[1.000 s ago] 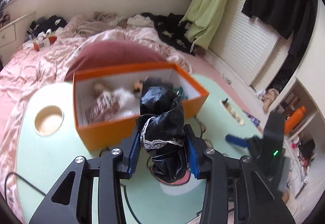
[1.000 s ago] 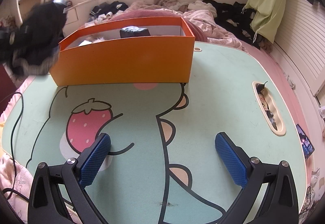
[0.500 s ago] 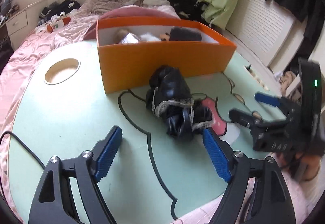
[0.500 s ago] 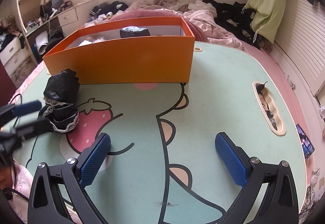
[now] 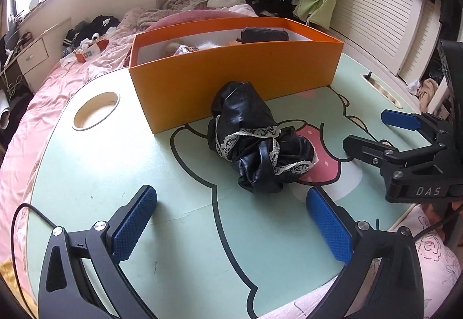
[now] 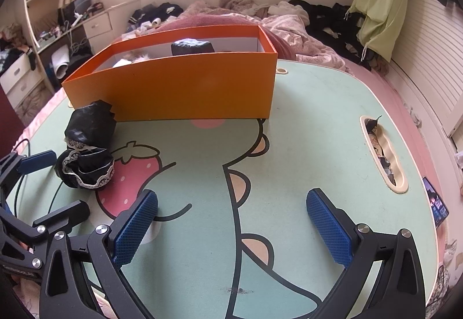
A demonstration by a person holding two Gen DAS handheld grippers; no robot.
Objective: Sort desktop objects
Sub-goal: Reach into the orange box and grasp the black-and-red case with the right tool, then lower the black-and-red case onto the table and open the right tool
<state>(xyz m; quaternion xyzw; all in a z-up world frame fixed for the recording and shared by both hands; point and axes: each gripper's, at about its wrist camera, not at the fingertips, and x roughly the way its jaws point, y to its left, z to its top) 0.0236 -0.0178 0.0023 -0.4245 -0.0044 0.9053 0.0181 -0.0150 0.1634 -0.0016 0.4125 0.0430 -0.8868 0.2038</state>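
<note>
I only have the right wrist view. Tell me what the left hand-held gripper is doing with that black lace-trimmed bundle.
Observer: The left hand-held gripper is open. The black bundle lies unheld on the table, ahead of its pads.
Operator: Check the table left of the orange box.
Observer: A round recess is set into the table left of the orange box.
Operator: Report my own gripper from there.
Observer: The right hand-held gripper is open and empty, to the bundle's right.
</note>
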